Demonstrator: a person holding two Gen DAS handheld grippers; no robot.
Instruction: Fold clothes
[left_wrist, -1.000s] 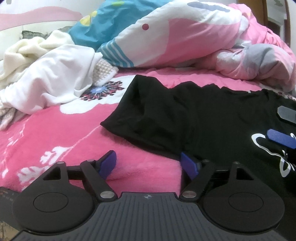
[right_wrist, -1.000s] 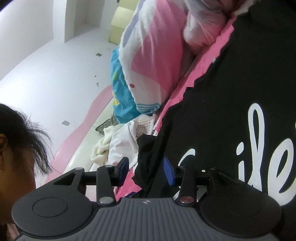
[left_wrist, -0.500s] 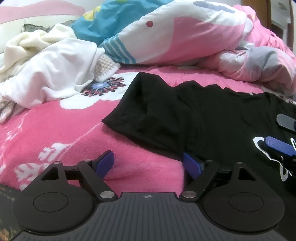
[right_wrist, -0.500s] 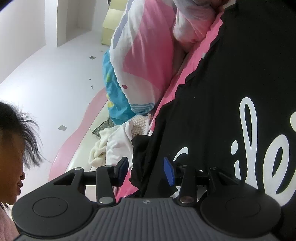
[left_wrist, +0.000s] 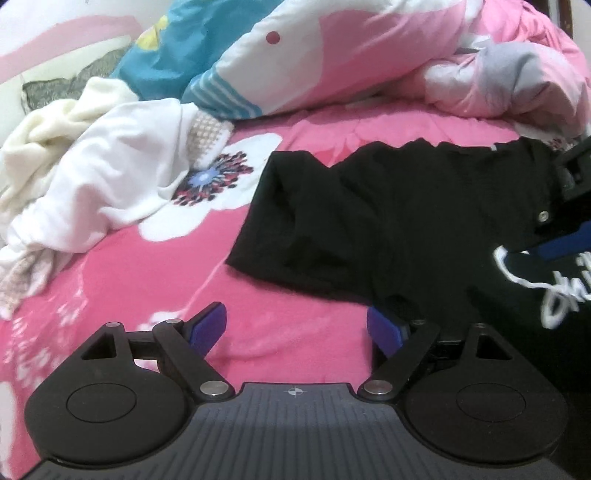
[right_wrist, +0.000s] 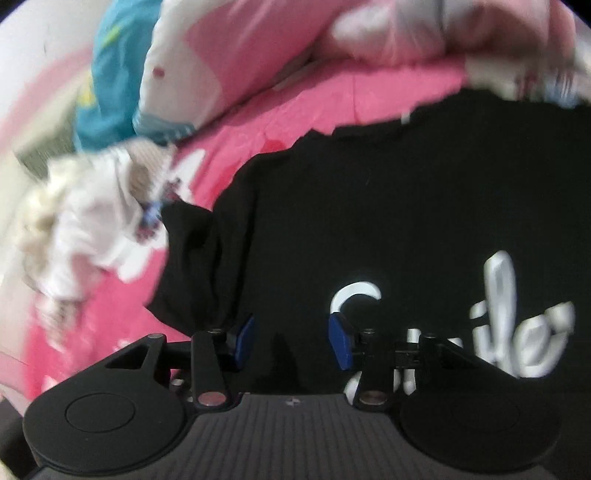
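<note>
A black shirt (left_wrist: 388, 221) lies spread print-up on the pink bed (left_wrist: 147, 266), its near sleeve flat and pointing toward a heap of white clothes (left_wrist: 92, 184); laid out like this, it looks ready for a first fold, and the heap probably waits its turn. The left gripper (left_wrist: 295, 328) hangs over the bed by the shirt's lower edge, jaws wide, nothing between them; its right pad (left_wrist: 384, 328) sits at the hem, touching or just above, hard to say. The right gripper (right_wrist: 291, 339) hangs over the printed chest, jaws half apart; the blurred view seems to show no cloth pinched.
</note>
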